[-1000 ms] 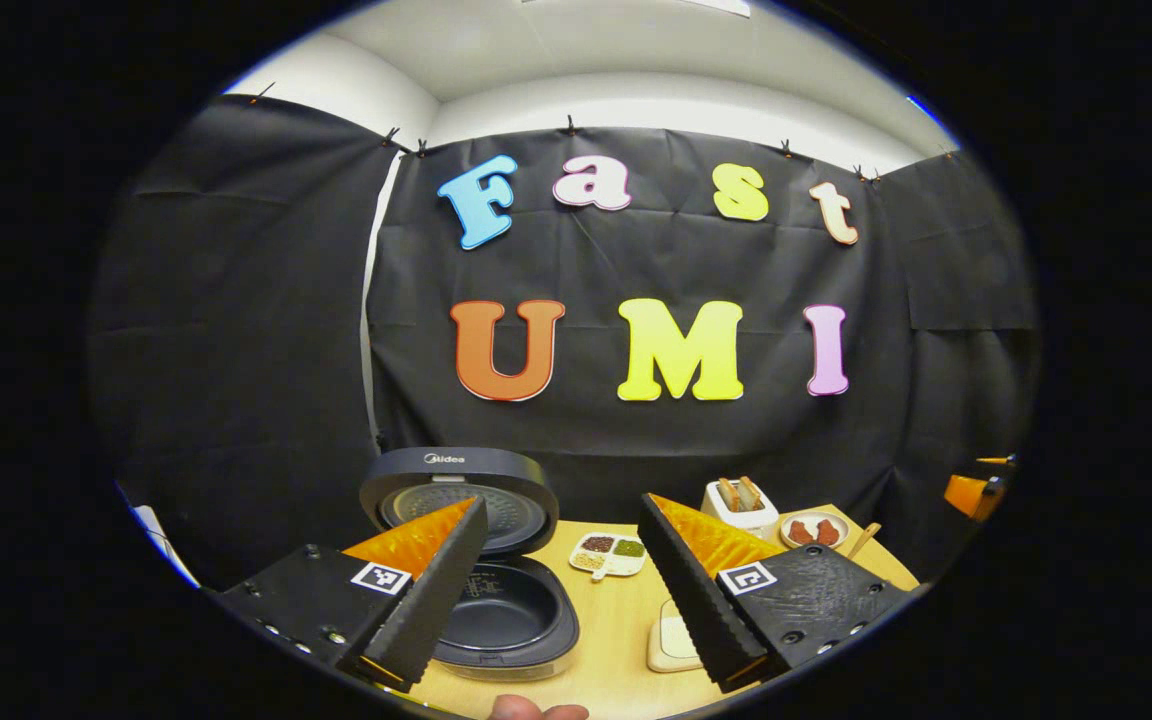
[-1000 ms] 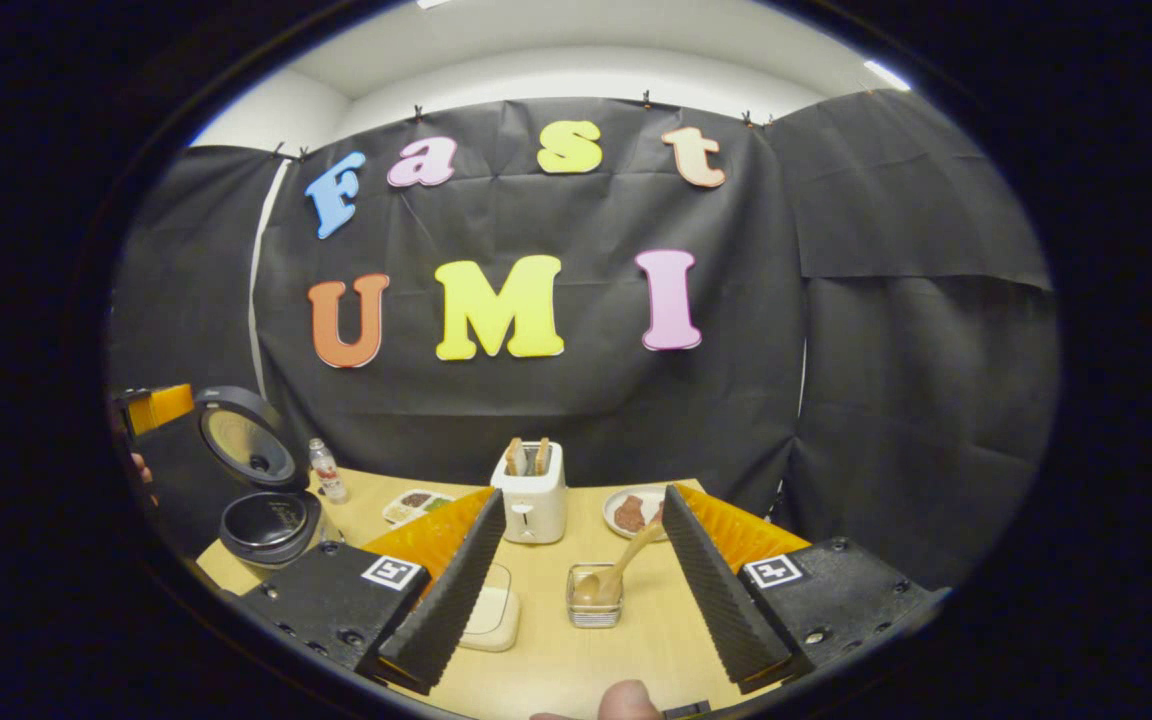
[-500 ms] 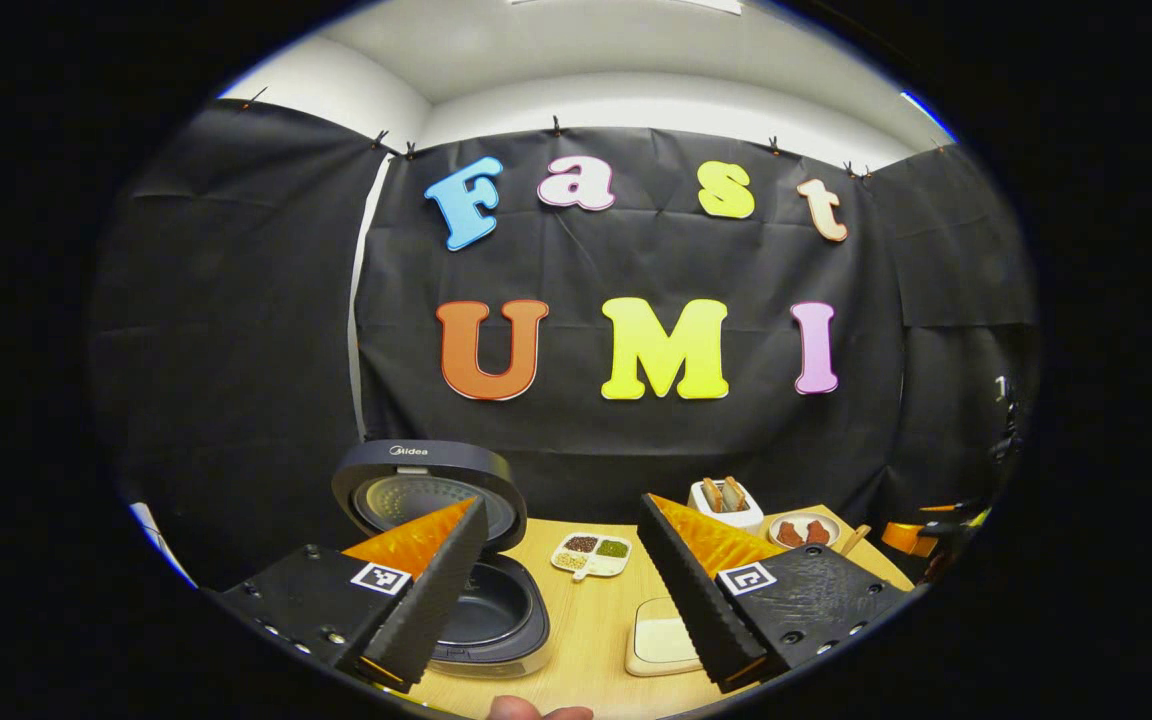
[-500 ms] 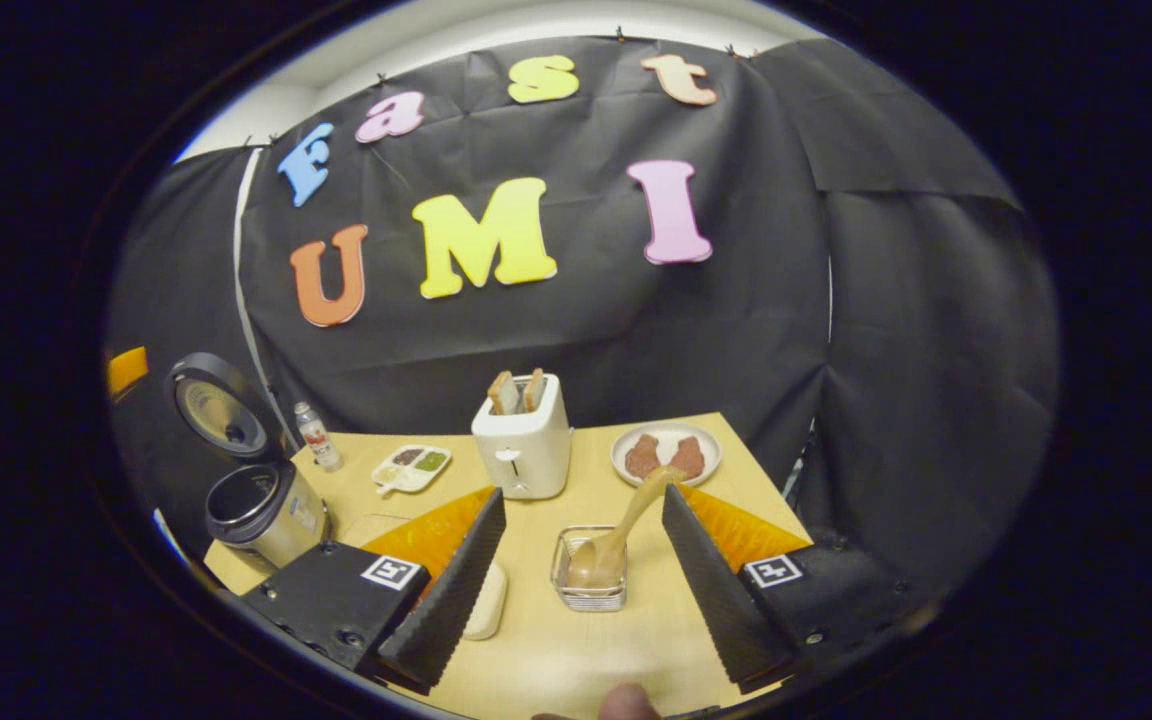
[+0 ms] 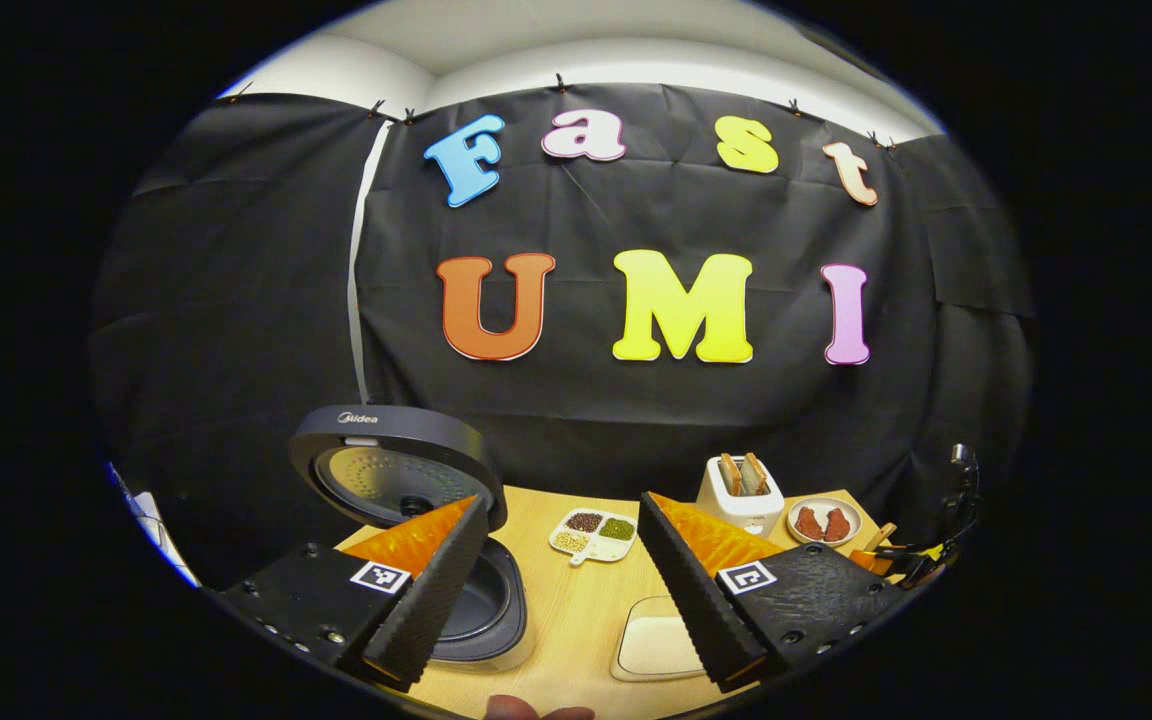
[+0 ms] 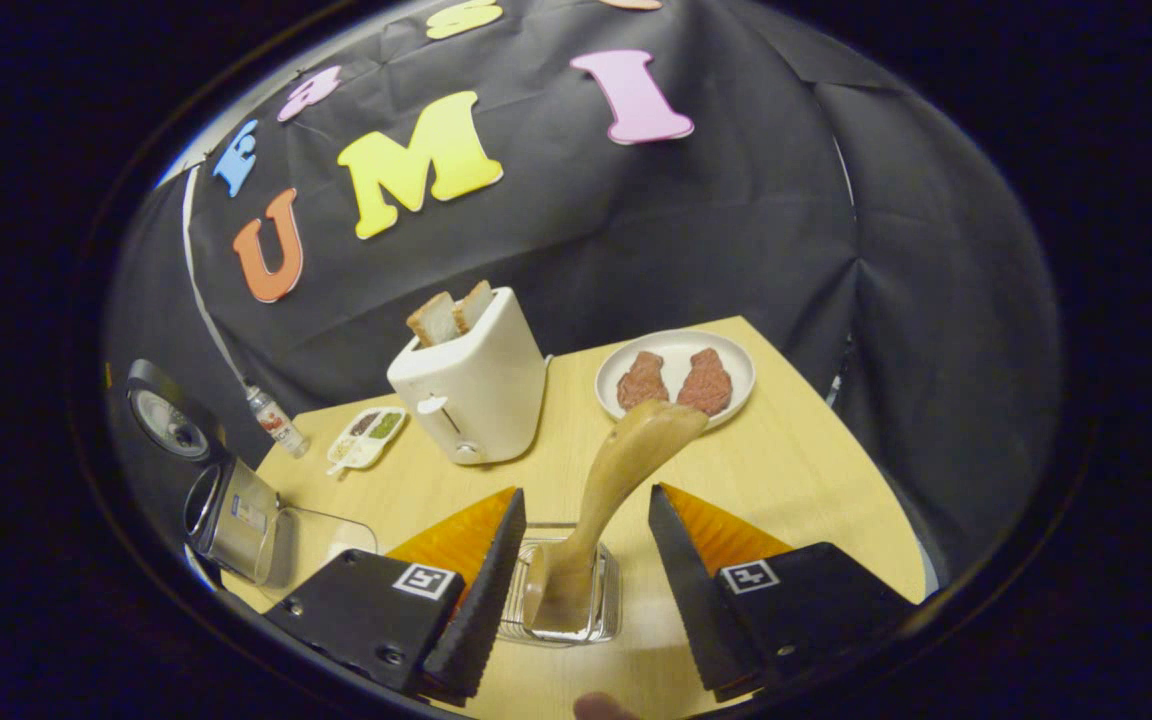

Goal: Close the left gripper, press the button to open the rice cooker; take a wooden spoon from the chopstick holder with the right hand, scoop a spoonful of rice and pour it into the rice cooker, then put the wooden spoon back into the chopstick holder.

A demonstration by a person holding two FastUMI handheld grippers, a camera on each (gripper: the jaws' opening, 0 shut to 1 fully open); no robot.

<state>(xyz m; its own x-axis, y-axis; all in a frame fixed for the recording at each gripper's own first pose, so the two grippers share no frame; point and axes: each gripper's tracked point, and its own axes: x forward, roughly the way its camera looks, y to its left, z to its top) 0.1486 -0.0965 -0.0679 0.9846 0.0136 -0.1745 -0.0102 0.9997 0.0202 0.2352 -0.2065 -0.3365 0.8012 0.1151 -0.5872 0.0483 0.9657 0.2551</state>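
Left gripper view: the left gripper [image 5: 556,590] hangs spread wide, pinching nothing, over the wooden table [image 5: 586,620]. The rice cooker [image 5: 456,610] sits just behind its left finger, lid [image 5: 391,480] already up, so the button step looks done. Against half a second ago, the cooker sits farther left in the view.

Right gripper view: the right gripper [image 6: 586,600] is spread too, straddling the chopstick holder [image 6: 561,595]. The wooden spoon [image 6: 616,480] stands bowl-down in that holder, handle leaning up toward the plate [image 6: 676,372] behind. It looks light, stiff and smooth, a touch slippery, I'd guess, so the mid-handle just above the holder's rim seems the spot to pinch. Since the earlier frame, holder and spoon loom larger between the fingers, and the toaster [image 6: 471,385] behind the holder has grown.
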